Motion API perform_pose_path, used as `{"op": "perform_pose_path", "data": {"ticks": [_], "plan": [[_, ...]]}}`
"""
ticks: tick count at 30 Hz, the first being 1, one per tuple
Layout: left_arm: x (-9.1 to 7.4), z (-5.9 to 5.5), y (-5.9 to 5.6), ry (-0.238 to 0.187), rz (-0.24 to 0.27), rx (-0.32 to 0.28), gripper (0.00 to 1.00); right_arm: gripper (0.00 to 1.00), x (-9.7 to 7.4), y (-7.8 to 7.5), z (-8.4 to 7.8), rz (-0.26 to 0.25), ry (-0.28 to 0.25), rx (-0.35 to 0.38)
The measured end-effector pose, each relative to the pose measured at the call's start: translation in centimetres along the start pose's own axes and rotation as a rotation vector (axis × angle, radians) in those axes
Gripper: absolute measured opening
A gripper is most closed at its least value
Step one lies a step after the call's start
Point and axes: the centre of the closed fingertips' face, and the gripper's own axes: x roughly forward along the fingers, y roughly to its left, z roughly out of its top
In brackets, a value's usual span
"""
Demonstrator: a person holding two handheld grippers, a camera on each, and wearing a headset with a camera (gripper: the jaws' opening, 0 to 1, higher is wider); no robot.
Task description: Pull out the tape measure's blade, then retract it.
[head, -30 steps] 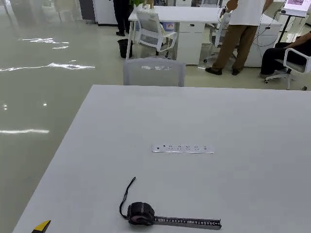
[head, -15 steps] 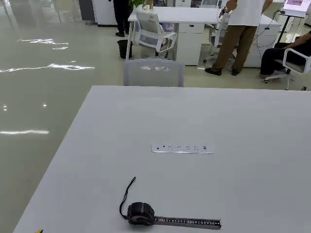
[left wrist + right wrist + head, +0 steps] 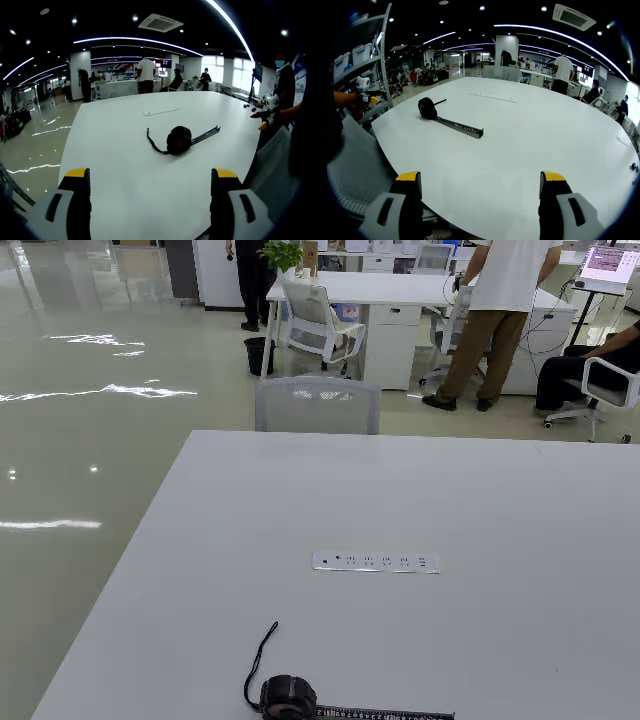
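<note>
Two wide-open empties: left tool (image 3: 151, 173), right tool (image 3: 480, 175); tape measure (image 3: 289, 698), extended blade (image 3: 385, 714) clipped by head view's bottom edge.

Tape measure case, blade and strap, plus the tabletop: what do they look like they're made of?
Case: black and matte with no glare, likely rubber-coated plastic.
Blade: thin, flat strip with printed marks, lying straight and stiff, so probably coated steel.
Strap: thin black cord in a limp curve; fabric or rubber, hard to tell.
Tabletop: smooth white with a soft sheen, probably laminate.

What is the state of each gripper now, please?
Left gripper: open, holding nothing.
Right gripper: open, holding nothing.
</note>
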Motion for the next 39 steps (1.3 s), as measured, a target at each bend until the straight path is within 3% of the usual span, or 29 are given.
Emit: {"op": "perform_pose_path", "data": {"ticks": [12,16,18,25,30,32,39], "plan": [[-0.1,0.9,-1.1,0.008,0.0,0.009,0.99,1.0,0.2,0.1,-0.1,0.007,0.008,0.0],[0.1,0.1,-0.1,0.015,-0.008,0.018,0.99,1.0,0.4,0.0,-0.3,0.013,0.018,0.001],[0.2,0.0,-0.1,0.019,-0.016,0.023,0.99,1.0,0.5,0.1,-0.2,0.018,0.015,-0.001],[0.8,0.3,-1.9,0.042,-0.045,0.048,0.99,1.0,0.9,0.7,-0.1,0.044,0.03,-0.012],[1.3,0.0,-2.4,0.058,-0.061,0.052,0.99,0.97,0.9,1.1,0.4,0.07,0.019,-0.067],[1.4,0.1,-2.6,0.066,-0.068,0.068,0.99,0.97,1.0,1.2,0.4,0.079,0.043,-0.056],[2.0,0.8,-2.5,0.072,-0.09,0.076,0.99,0.99,1.3,1.0,1.1,0.087,0.043,-0.064]]}}
